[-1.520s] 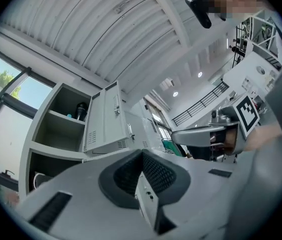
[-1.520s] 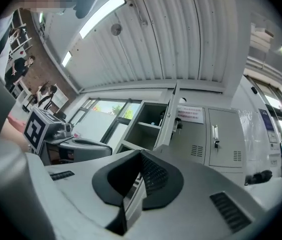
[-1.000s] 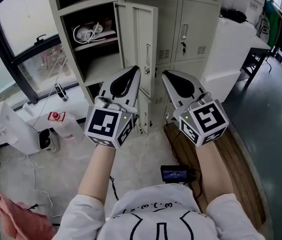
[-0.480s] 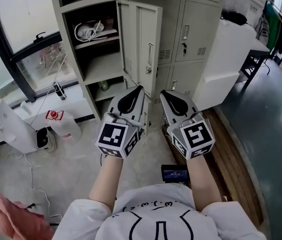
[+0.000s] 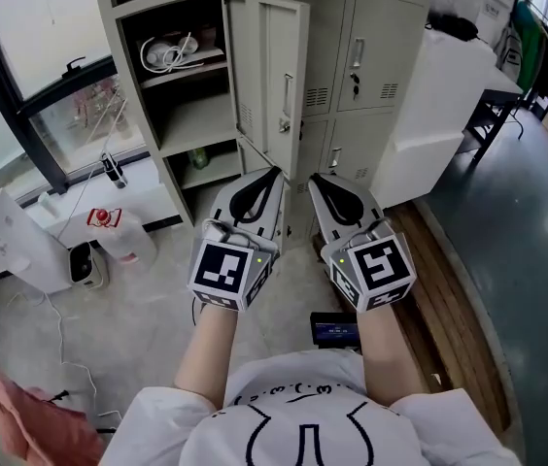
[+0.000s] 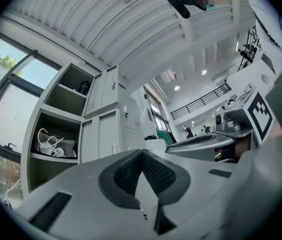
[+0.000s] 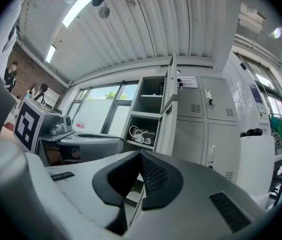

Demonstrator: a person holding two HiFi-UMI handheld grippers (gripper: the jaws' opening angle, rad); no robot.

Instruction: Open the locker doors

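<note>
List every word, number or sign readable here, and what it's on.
Nothing here reads clearly.
Paper notice on a closed locker door: too small.
Red sticker on the white container: blurred.
Screen of the floor device: too small.

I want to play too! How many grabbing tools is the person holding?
2: left tool at the left, right tool close beside it, both facing the lockers.

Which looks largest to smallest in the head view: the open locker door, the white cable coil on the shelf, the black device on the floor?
Largest: open locker door.
Then white cable coil and black device, which look alike; not ranked.
</note>
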